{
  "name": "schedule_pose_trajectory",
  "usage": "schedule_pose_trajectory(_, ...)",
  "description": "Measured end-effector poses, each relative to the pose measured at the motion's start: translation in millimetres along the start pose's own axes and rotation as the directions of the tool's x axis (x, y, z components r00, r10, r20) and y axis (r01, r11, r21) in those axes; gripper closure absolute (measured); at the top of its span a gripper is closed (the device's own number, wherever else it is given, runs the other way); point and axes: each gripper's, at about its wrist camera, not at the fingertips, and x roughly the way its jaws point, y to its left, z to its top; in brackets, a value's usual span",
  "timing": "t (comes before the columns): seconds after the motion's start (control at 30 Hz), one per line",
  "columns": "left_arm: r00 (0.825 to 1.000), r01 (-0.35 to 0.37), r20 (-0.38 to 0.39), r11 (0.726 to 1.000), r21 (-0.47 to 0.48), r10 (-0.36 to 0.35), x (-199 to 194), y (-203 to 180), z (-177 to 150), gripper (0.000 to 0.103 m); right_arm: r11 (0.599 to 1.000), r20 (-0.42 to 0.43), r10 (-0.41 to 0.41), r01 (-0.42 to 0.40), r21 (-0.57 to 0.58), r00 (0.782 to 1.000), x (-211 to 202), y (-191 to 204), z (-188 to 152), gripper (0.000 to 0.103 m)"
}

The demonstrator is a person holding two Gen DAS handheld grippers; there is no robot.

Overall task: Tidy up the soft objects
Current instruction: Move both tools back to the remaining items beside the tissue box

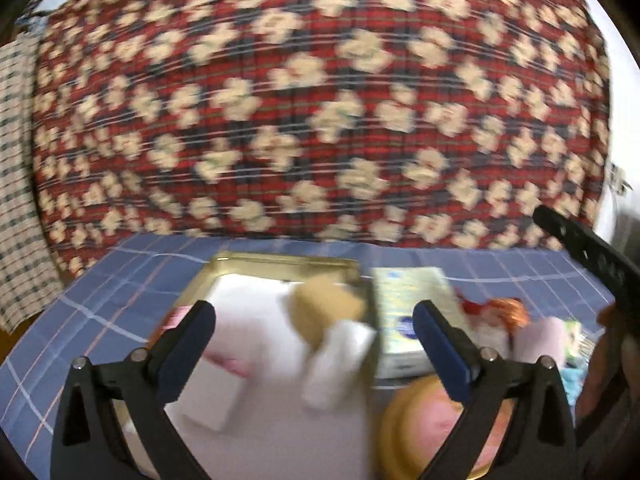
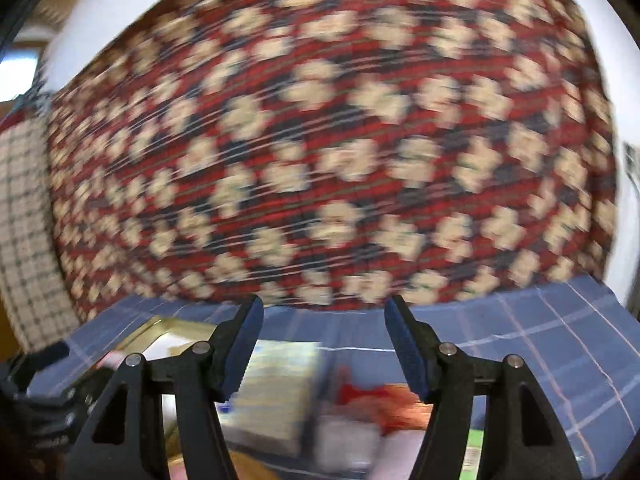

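Note:
Both views are motion-blurred. My left gripper point(image 1: 316, 332) is open and empty, held above a gold tin point(image 1: 280, 262) that holds white soft items point(image 1: 248, 316) and a tan sponge-like piece point(image 1: 326, 304). A pale tissue pack point(image 1: 408, 300) lies right of the tin, with a red and orange soft toy point(image 1: 496, 312) beyond it. A round orange and pink object point(image 1: 424, 428) sits under the right finger. My right gripper point(image 2: 324, 344) is open and empty above the tissue pack point(image 2: 276, 392) and the red toy point(image 2: 376, 400). It also shows in the left wrist view point(image 1: 588, 252).
A large red plaid cushion with cream flowers point(image 1: 320, 100) fills the back. The items lie on a blue checked cloth point(image 1: 120, 272). A cream checked fabric point(image 1: 20, 160) hangs at the left. A green item point(image 2: 478, 452) lies at the lower right.

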Motion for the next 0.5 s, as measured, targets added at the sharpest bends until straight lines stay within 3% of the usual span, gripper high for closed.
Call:
schedule_pose_trajectory(0.23,0.986,0.164,-0.057,0.979,0.120,-0.158,10,-78,5,0.003,0.976,-0.085,-0.166,0.176,0.129,0.983,-2,-75,2,0.038)
schedule_pose_trajectory(0.5,0.952,0.296,-0.163,0.918,0.264,-0.260,27,-160,-7,0.003,0.927,-0.153,-0.287,0.315,0.205,0.946,-3,-125,-7,0.038)
